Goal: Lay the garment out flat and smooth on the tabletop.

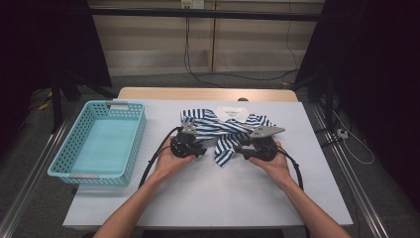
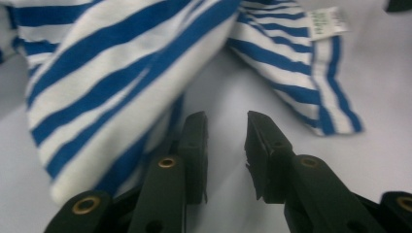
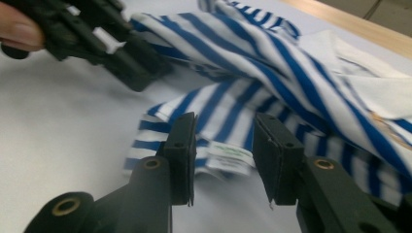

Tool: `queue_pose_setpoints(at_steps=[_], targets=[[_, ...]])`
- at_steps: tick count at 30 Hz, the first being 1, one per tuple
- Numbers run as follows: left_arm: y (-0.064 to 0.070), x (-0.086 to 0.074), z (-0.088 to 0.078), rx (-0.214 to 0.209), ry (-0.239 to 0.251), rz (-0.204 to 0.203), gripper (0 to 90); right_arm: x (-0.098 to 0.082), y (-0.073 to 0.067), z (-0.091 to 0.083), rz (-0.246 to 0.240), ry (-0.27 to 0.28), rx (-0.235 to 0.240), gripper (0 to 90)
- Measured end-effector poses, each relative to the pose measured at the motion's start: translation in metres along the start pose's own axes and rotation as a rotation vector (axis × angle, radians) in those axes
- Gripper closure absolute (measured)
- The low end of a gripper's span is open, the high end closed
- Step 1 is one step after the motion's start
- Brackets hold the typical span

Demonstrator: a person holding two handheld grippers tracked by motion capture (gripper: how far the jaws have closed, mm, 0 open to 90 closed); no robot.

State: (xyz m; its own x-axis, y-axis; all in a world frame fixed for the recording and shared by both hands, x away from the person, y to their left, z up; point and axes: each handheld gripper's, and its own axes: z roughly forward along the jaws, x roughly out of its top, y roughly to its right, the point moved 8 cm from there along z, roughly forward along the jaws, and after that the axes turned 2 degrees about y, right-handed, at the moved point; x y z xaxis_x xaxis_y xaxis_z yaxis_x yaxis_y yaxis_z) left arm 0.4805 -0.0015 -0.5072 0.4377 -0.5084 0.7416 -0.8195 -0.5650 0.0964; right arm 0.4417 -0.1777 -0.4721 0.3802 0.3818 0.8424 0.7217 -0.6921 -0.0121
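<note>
A blue-and-white striped shirt (image 1: 225,130) with a white collar lies crumpled on the white tabletop (image 1: 208,188), toward 12 o'clock from the middle, and both hands work at its near edge. The left gripper (image 1: 199,147) sits at the shirt's 8 o'clock side; in the left gripper view its fingers (image 2: 194,145) stand apart over bare tabletop, with a striped fold just beside the left one and nothing pinched between them. The right gripper (image 1: 242,148) sits at the shirt's 5 o'clock side, facing the left one across a hanging striped flap. In the right gripper view its fingers (image 3: 274,155) are also apart, hovering over the flap's hem and its white care label (image 3: 228,158), not pressing on the cloth. A turquoise plastic basket (image 1: 131,144) stands at 9 o'clock on the tabletop, well apart from the shirt.
</note>
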Motion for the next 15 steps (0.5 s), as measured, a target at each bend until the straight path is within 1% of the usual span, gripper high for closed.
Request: queue_pose_setpoints(at_steps=[2, 3, 4, 5, 6, 7, 8, 9, 10, 11, 13, 14, 15], targets=[[-0.007, 0.001, 0.003, 0.028, 0.011, -0.006, 67.9, 0.002, -0.009, 0.008, -0.014, -0.008, 0.027, 61.5], [-0.012, 0.001, 0.003, 0.041, 0.006, -0.001, 67.4, 0.003, -0.013, 0.012, -0.018, -0.008, 0.041, 61.6], [-0.016, 0.002, 0.004, 0.05, 0.021, -0.022, 66.0, 0.004, -0.017, 0.015, -0.024, -0.012, 0.052, 61.9], [-0.019, 0.004, 0.004, 0.047, 0.036, -0.021, 65.3, 0.004, -0.021, 0.017, -0.03, -0.016, 0.063, 62.4], [-0.021, 0.005, 0.005, 0.05, 0.049, -0.064, 65.2, 0.005, -0.024, 0.019, -0.034, -0.019, 0.071, 63.8], [-0.024, 0.007, 0.006, 0.06, 0.052, -0.046, 64.5, 0.004, -0.028, 0.022, -0.046, -0.028, 0.087, 64.3], [-0.025, 0.009, 0.006, 0.062, 0.044, -0.038, 63.9, 0.004, -0.031, 0.025, -0.06, -0.038, 0.089, 64.3], [-0.028, 0.013, 0.007, 0.079, 0.055, -0.018, 62.9, 0.004, -0.033, 0.027, -0.058, -0.044, 0.09, 64.1], [-0.027, 0.015, 0.008, 0.076, 0.064, -0.037, 62.6, 0.004, -0.034, 0.031, -0.064, -0.046, 0.094, 63.8], [-0.029, 0.019, 0.009, 0.079, 0.085, -0.05, 61.9, 0.004, -0.035, 0.033, -0.064, -0.051, 0.093, 63.1], [-0.033, 0.023, 0.009, 0.084, 0.095, -0.045, 60.4, 0.005, -0.036, 0.039, -0.069, -0.052, 0.092, 59.6], [-0.033, 0.024, 0.01, 0.081, 0.101, -0.054, 59.9, 0.006, -0.037, 0.04, -0.068, -0.055, 0.091, 59.0], [-0.036, 0.026, 0.011, 0.1, 0.111, -0.054, 59.5, 0.006, -0.036, 0.042, -0.075, -0.059, 0.087, 57.7]])
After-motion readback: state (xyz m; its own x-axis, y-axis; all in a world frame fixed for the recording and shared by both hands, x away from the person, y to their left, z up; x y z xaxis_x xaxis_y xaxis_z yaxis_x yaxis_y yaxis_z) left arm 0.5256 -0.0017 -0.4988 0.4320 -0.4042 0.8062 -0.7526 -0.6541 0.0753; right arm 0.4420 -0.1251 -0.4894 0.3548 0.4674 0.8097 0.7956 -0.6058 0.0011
